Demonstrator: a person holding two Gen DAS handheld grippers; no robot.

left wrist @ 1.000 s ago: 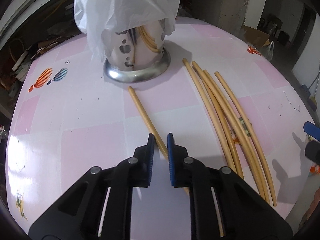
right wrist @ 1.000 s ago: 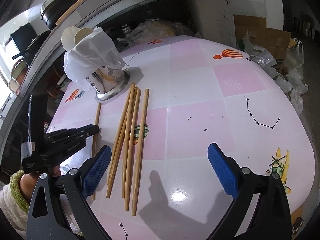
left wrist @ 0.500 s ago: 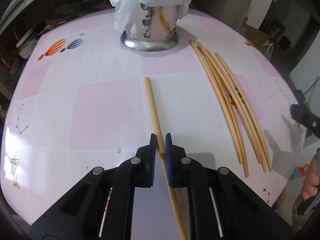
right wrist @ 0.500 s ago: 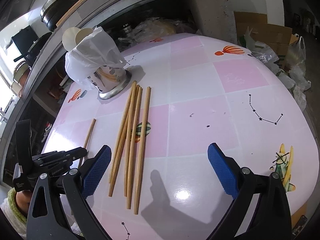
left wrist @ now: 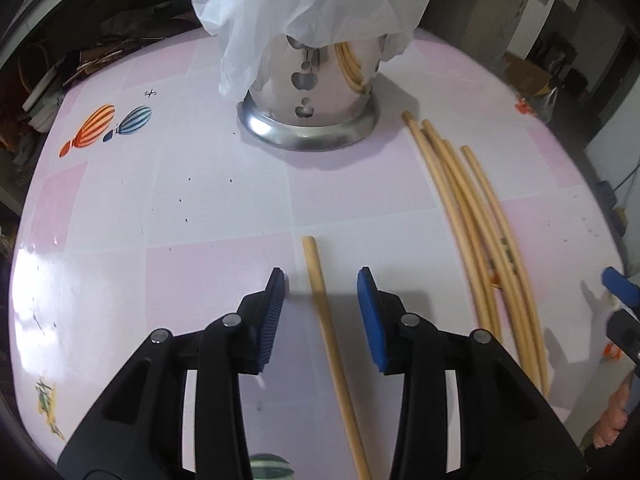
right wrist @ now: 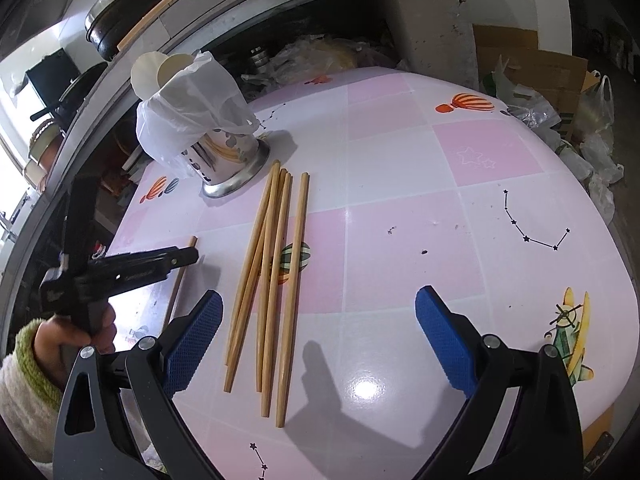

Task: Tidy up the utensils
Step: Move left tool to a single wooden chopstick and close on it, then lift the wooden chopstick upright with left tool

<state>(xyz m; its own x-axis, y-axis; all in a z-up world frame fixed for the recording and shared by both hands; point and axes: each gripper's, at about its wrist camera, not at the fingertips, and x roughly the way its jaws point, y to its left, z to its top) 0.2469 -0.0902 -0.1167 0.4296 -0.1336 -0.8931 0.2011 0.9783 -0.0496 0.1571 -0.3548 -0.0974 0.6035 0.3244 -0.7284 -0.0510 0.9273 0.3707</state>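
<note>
**Helper:** What's right in front of you?

**Me:** My left gripper (left wrist: 320, 312) has its jaws opening, and the single chopstick (left wrist: 320, 292) lies between the pads, touched by neither. It rests flat on the table (left wrist: 120, 280). My right gripper (right wrist: 320, 332) hangs wide apart over the table with nothing in it.

**Helper:** How will that stick handle?

**Me:** I'd judge it light, stiff and round, so it may roll or slide on this glossy top. I'd pinch it near the middle of its length, square across the pads, so it doesn't swing or tip.

**Helper:** And the others?

**Me:** A loose bundle of chopsticks (right wrist: 268, 264) lies just beside it, some crossing over each other. I'd expect them to shift together if nudged, so they're best taken one at a time.

**Helper:** Farther out?

**Me:** The steel utensil holder (left wrist: 308, 92) stands upright beyond the sticks, with a white plastic bag (left wrist: 304, 4) draped over its top. That bag could snag a tip going in. The tabletop is slick pink-and-white checks with balloon prints. Past it are shelves, pots, cardboard and bags, all well apart from the work.
</note>
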